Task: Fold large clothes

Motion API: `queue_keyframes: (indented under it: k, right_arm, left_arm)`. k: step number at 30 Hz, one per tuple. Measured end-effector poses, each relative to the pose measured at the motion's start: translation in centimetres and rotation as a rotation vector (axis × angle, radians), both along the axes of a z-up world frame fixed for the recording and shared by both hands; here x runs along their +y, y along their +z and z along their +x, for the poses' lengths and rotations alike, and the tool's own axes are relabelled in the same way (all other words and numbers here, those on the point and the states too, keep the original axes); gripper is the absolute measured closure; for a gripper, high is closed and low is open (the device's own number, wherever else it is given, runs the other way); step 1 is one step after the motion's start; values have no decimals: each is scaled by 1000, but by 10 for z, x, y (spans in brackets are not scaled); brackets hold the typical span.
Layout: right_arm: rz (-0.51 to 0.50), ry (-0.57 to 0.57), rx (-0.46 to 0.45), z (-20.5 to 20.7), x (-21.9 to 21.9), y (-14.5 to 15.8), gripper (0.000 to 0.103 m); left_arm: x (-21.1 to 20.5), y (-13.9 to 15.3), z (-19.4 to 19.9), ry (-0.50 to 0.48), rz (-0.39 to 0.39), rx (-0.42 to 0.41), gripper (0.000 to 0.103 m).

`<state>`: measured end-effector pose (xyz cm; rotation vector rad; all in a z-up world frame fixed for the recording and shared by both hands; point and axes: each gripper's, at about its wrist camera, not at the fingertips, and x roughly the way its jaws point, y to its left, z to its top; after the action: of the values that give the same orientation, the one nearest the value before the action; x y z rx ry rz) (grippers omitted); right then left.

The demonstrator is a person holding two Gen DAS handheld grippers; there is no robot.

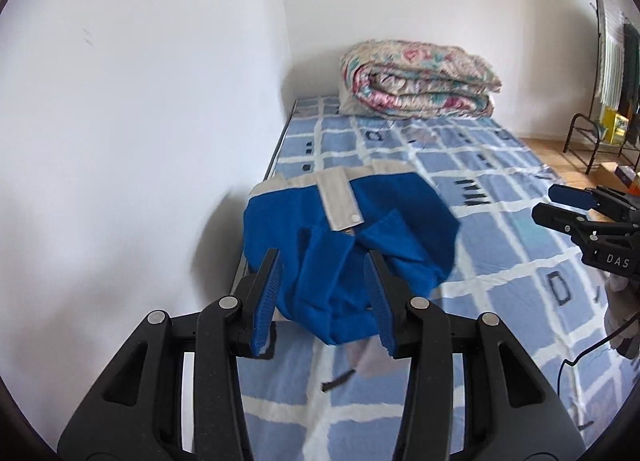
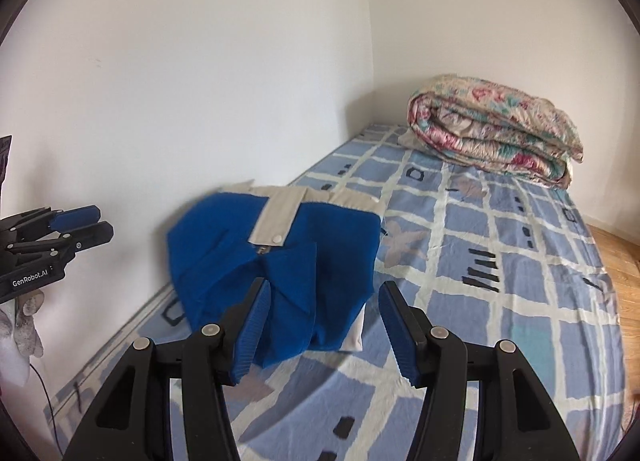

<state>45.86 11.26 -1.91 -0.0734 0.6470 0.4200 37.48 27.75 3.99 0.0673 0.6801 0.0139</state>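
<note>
Overhead, both tools [image 1: 324, 297] [image 2: 320, 321] — jaws apart — above folded garment [image 1: 348, 229].

The bed [image 1: 500, 221] before me ran along the white wall into the corner, covered by a blue sheet [image 2: 500, 301] checked with white bands and small black marks; on it, near the wall side, lay the blue garment [image 1: 352, 245] with its beige placket and collar band, folded into a compact bundle; at the far end, by the corner, rested a rolled floral quilt [image 2: 496, 133], well apart from the garment.
</note>
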Motion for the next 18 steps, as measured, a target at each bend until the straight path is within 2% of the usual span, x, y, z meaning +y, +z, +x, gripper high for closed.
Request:
queue_keyframes:
  k: [6,8,13,18]
  right_arm:
    - [16,-10,-42,-73,-29,47,44]
    - [15,-22,-54,-97,-40,60,43]
    - [12,-33,-70,-162,-67,84,41]
    - [28,-38,-100,-228,-98,107,37]
  left_arm:
    - [-39,46,-68,-35,-17,-52,58]
    - [-53,58,-92,-50,-29,-71,50]
    - [-85,80,-150,-87,-53,-122,49]
    - [-118,100,-214,-138,-31,-165,48]
